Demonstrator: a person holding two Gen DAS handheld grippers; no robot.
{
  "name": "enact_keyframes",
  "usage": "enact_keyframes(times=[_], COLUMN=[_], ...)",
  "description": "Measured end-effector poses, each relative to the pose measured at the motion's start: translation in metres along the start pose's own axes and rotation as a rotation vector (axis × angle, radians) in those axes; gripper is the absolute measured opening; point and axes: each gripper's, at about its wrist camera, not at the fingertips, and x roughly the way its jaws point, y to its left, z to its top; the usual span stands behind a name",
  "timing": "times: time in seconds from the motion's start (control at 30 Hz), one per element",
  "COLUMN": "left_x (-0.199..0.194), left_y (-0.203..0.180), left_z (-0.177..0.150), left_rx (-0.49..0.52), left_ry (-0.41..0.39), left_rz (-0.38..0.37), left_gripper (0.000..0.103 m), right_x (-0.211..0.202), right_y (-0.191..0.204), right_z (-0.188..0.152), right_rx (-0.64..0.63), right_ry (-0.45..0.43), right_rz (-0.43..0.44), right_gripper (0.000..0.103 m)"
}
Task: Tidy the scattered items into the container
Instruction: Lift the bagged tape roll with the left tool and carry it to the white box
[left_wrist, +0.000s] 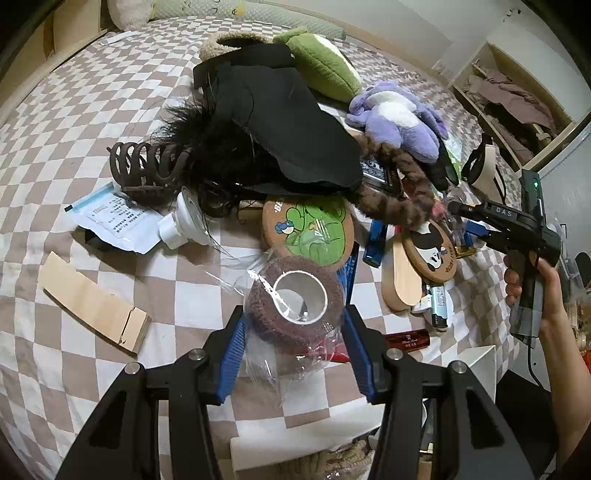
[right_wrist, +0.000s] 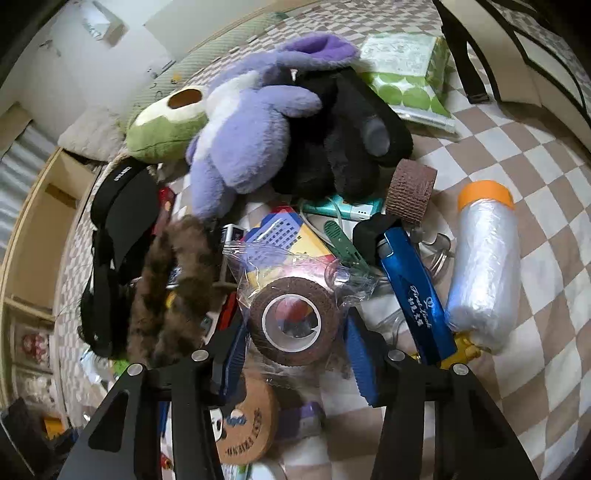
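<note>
In the left wrist view, my left gripper (left_wrist: 293, 319) is shut on a brown bandage roll (left_wrist: 266, 314) wrapped in clear plastic, held above the checked bedspread. Just below it is the rim of a white container (left_wrist: 295, 441). In the right wrist view, my right gripper (right_wrist: 295, 326) is shut on a second plastic-wrapped brown roll (right_wrist: 258, 321), over the heap of scattered items. The left wrist view also shows the right gripper (left_wrist: 452, 208) from the side, held by a hand (left_wrist: 550, 291), its tip partly hidden behind a furry brown scrunchie (left_wrist: 402, 206).
The heap holds a purple plush (right_wrist: 243, 140), an avocado plush (right_wrist: 166, 125), a black cap (left_wrist: 288, 122), a blue stapler (right_wrist: 417, 291), an unwrapped brown roll (right_wrist: 412, 192), an orange-capped film roll (right_wrist: 484, 269) and cork coasters (left_wrist: 308, 229). A hair claw (left_wrist: 147, 166) and cardboard strip (left_wrist: 92, 302) lie left.
</note>
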Motion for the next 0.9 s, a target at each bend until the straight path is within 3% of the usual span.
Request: enact_keyframes(times=[0.37,0.57,0.9], left_x=[-0.034,-0.056,-0.092], left_y=[-0.001,-0.006,-0.024], left_z=[0.001,-0.003,-0.017], left_rx=[0.001,0.028,0.093], left_ry=[-0.088,-0.146,-0.241], left_rz=[-0.019,-0.026,-0.055], left_gripper=[0.051,0.051,0.051], right_x=[-0.057,-0.094,-0.120], right_y=[0.008,0.008,0.025], right_z=[-0.002,-0.007,-0.045], right_rx=[0.016,0.071,0.049], right_ry=[-0.075,-0.117,-0.037], right_rz=[0.109,0.228,0.422], right_gripper=[0.051,0.051,0.051])
